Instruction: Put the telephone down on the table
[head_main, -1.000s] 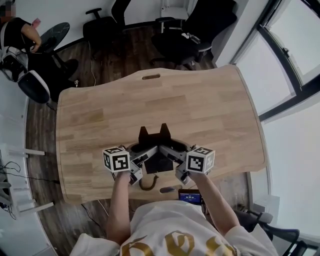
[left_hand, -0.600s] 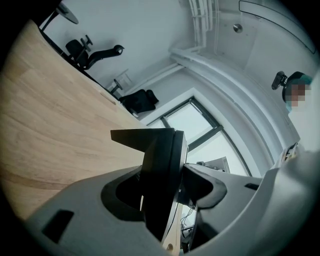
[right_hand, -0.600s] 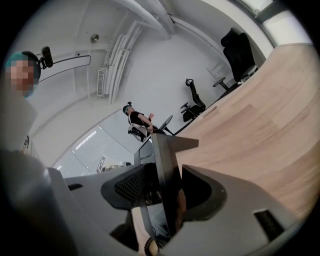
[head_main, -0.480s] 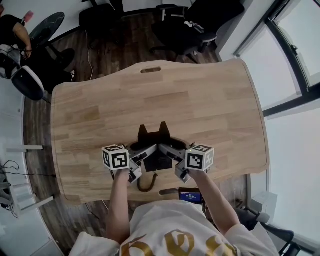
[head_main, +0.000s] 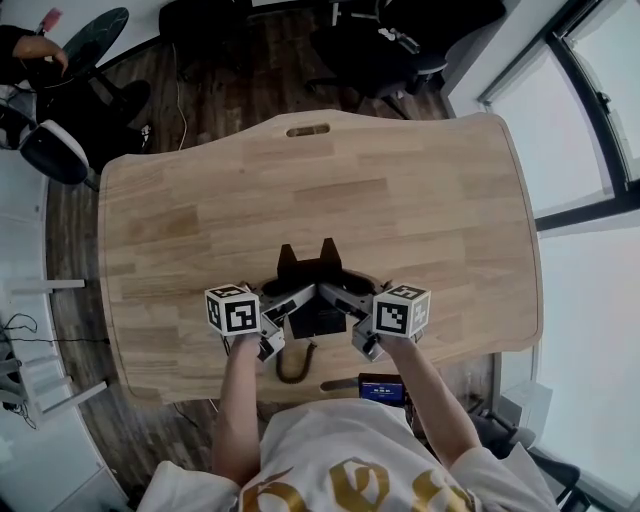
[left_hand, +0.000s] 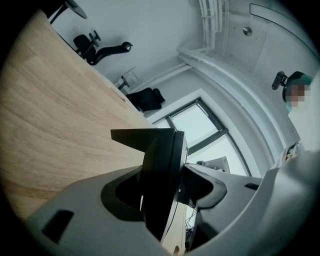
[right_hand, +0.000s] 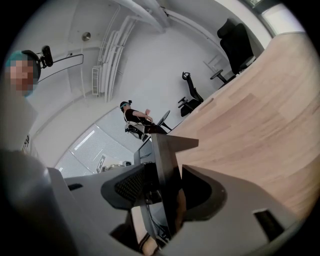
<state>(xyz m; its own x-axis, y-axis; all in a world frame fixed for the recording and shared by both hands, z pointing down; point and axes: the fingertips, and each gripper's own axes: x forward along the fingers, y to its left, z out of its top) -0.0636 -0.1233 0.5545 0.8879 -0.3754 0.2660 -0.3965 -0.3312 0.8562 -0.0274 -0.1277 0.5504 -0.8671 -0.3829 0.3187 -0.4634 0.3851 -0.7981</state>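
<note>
The black telephone (head_main: 318, 292) is held between both grippers, low over the wooden table (head_main: 400, 220) near its front edge. Two pointed black parts stick up at its far side. My left gripper (head_main: 293, 305) is shut on its left edge, and my right gripper (head_main: 343, 303) is shut on its right edge. In the left gripper view the telephone (left_hand: 161, 165) stands as a thin dark slab between the jaws of the left gripper (left_hand: 162, 192). The right gripper view shows the telephone (right_hand: 165, 165) pinched the same way in the right gripper (right_hand: 162, 195). A dark cord (head_main: 292, 368) hangs from the telephone over the table's edge.
Bare wood spreads beyond and to both sides of the telephone, with a slot handle (head_main: 307, 130) at the far edge. Black office chairs (head_main: 390, 45) stand behind the table. A person (head_main: 35, 50) sits at the far left. A small blue-lit device (head_main: 380, 389) shows below the near edge.
Both grippers have come down a little toward the tabletop with the telephone still clamped between them. The grip looks the same.
</note>
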